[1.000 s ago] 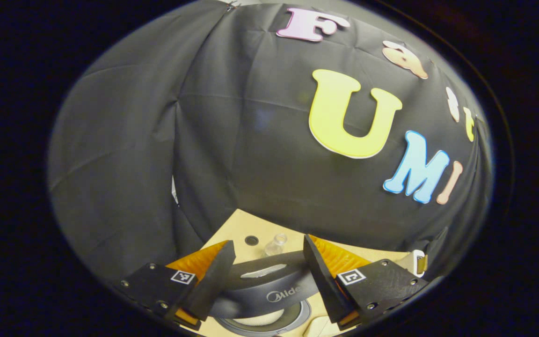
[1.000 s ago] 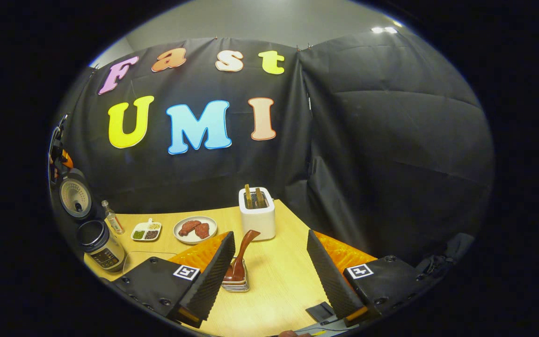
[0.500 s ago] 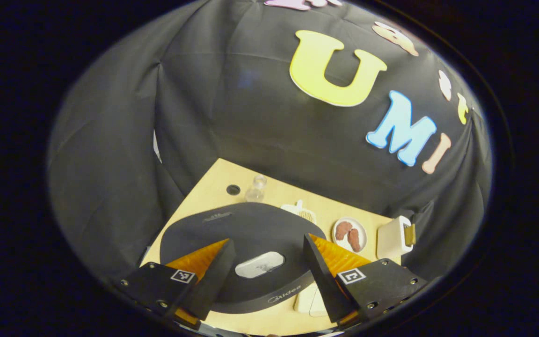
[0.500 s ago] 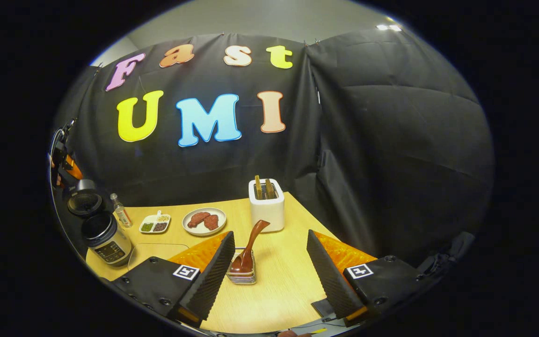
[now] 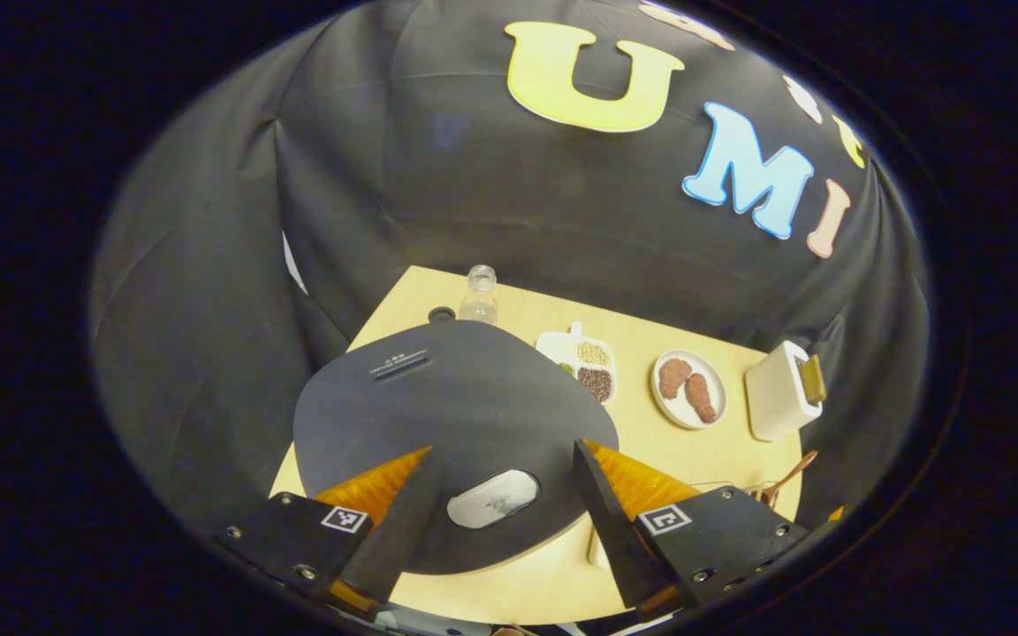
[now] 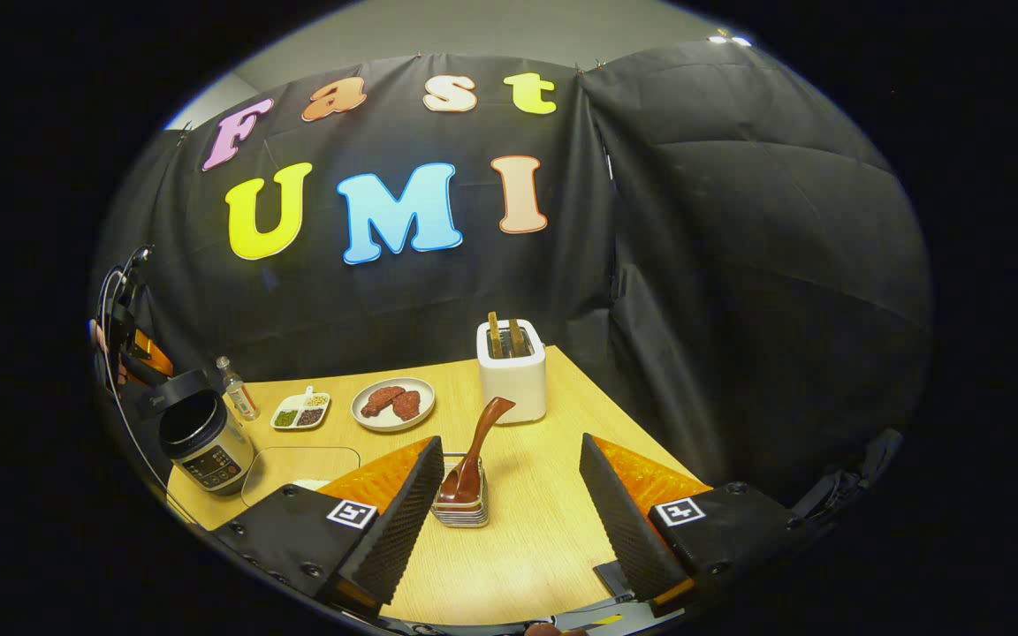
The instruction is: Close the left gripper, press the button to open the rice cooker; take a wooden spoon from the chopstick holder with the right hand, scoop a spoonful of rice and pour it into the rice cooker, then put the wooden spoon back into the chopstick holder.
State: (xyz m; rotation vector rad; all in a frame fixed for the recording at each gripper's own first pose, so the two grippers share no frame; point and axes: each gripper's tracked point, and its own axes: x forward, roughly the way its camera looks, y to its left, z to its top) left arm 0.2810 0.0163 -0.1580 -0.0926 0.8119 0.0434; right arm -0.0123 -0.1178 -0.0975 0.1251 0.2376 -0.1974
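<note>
The left gripper (image 5: 502,508) hangs just above the rice cooker's dark lid (image 5: 438,415), its fingers spread apart with the pale button (image 5: 492,498) showing between them; nothing is held, and whether the tips touch the lid cannot be told. In the right gripper view the rice cooker (image 6: 201,439) stands at the left end of the wooden table (image 6: 527,548), its lid tilted partly up from the pot, with the left gripper and the hand holding it just behind at the far left edge. The right gripper (image 6: 509,539) is also spread wide and empty, hovering over the near part of the table; between its fingers and a little farther off a wooden spoon (image 6: 472,459) leans upright out of a small holder (image 6: 462,511). Farther back a white toaster (image 6: 512,375) stands near the cloth wall; to its left lie a plate of brown meat pieces (image 6: 393,404), then a small divided dish of beans (image 6: 300,412), then a clear bottle (image 6: 238,392) just beside the cooker; a clear tray (image 6: 297,466) lies near the cooker on the near side.
</note>
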